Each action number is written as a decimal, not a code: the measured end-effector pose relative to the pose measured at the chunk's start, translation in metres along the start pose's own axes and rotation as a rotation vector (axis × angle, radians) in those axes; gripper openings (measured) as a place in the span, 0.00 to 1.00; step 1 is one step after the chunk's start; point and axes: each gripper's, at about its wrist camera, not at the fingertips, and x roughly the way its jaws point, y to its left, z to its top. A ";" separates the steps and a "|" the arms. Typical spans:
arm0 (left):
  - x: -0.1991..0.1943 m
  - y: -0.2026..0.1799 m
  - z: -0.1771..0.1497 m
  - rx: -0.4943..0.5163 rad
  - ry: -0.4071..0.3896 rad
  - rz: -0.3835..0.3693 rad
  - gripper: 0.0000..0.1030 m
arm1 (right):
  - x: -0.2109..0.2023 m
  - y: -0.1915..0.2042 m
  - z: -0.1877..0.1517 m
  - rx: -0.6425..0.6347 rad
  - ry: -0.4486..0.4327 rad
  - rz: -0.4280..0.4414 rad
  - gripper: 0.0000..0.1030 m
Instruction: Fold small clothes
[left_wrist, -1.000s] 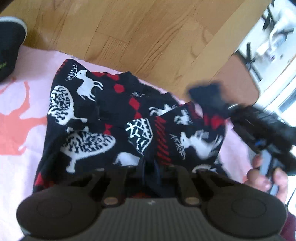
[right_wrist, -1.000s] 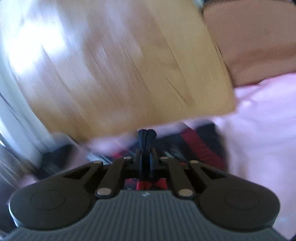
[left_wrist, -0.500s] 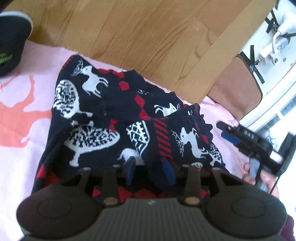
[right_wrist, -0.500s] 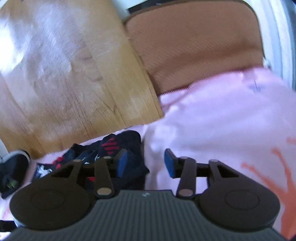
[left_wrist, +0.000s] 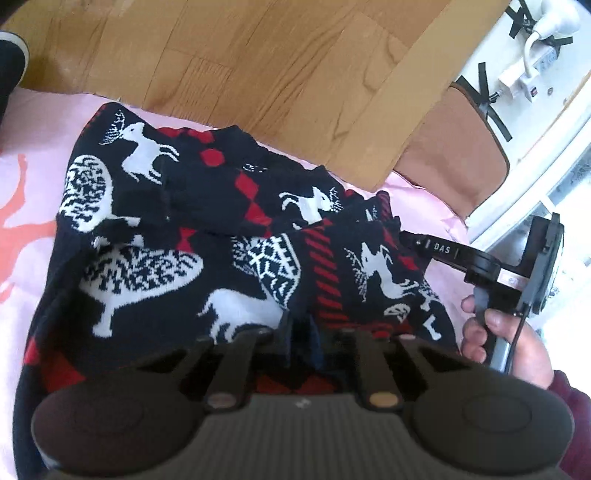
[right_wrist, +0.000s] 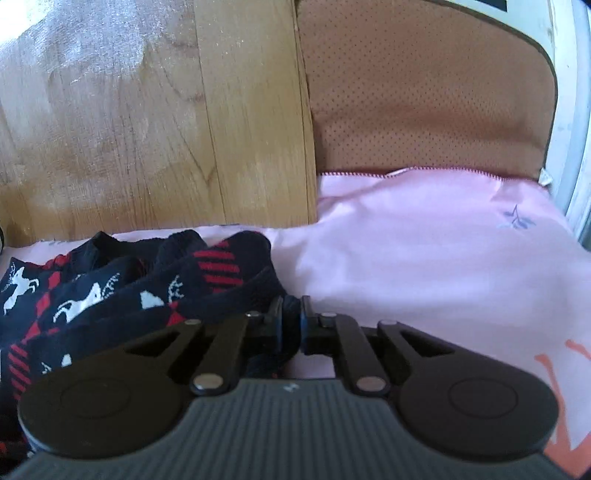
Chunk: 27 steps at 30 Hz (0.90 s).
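The sweater is a dark navy knit with white reindeer, white trees and red diamonds and stripes. It lies rumpled, partly folded over itself, on a pink sheet with orange marks, beside a wooden floor.

The left tool sits at the sweater's near edge, most of the garment spreading out ahead of it and to its left. Its jaws are closing, and a fold of the navy knit is pinched between them.

The right tool is at the sweater's right edge, the garment bunched to its left and bare sheet to its right. Its jaws are closing too, with a ridge of dark knit caught between them. A hand holds its handle.
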 end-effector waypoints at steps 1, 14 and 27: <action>-0.001 0.001 0.000 -0.004 0.002 -0.002 0.13 | -0.001 0.000 -0.001 -0.005 -0.005 -0.002 0.17; -0.033 -0.018 0.009 0.093 -0.167 0.040 0.18 | -0.070 0.037 -0.012 0.050 -0.001 0.448 0.31; -0.004 -0.006 -0.006 0.132 -0.116 0.099 0.20 | -0.044 0.001 -0.054 0.382 0.098 0.729 0.35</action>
